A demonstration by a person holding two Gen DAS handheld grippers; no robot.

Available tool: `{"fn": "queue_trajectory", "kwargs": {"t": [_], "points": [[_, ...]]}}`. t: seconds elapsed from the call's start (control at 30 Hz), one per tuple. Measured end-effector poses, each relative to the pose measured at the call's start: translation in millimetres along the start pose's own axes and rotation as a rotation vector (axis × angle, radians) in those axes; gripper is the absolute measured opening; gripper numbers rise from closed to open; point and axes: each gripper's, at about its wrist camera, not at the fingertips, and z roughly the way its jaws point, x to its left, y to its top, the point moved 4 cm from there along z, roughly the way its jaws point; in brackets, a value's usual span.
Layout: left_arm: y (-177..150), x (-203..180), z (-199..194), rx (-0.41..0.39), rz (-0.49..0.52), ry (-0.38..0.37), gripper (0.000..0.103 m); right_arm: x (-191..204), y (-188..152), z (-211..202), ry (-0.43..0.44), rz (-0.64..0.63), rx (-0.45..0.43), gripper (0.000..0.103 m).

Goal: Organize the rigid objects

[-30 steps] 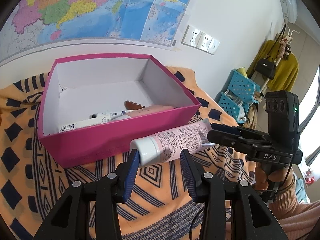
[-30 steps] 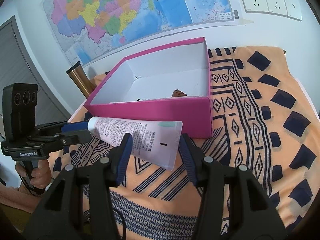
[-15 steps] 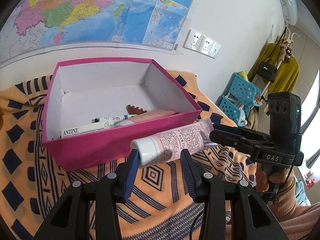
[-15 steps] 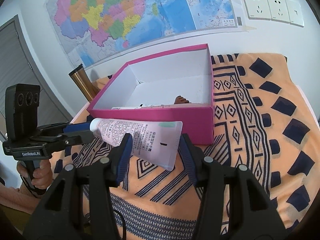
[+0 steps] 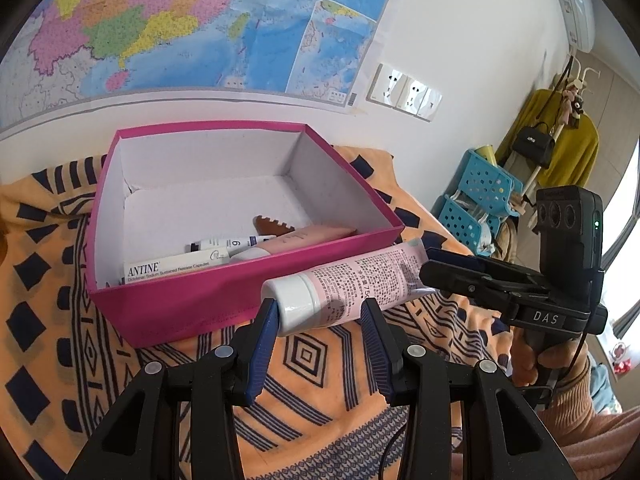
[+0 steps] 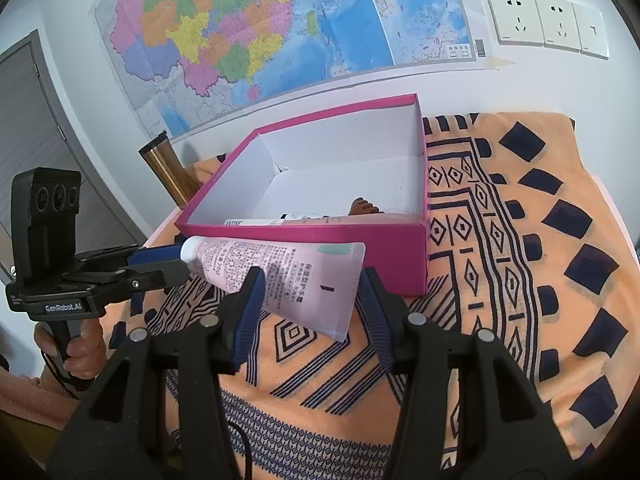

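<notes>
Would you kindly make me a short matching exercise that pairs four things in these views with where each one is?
1. pink tube
2. magenta box
3. ANTINE carton
4. sockets

a. on the wall
b. inside the box
c. held at both ends, in front of the box
d. on the patterned cloth

Pairs: 1-c, 2-d, 3-b, 4-a

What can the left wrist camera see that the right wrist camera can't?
Only the left wrist view shows the blue baskets, a yellow coat with a black bag, and the tubes and ANTINE box lying clearly inside the pink box.

Only the right wrist view shows a grey door and a copper-coloured flask.

Both show the wall map, the orange patterned cloth, and the pink tube held at its cap end by the left gripper and at its flat end by the right gripper.
</notes>
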Motion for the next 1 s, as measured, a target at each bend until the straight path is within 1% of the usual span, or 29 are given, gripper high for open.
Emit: {"fn": "queue_trajectory", "kwargs": {"t": [1.0], "points": [[9,4,1,-0.016,0.009,0.006,0.042,-1,11,2,-0.003,-0.028,-0.016,0.052]]}}
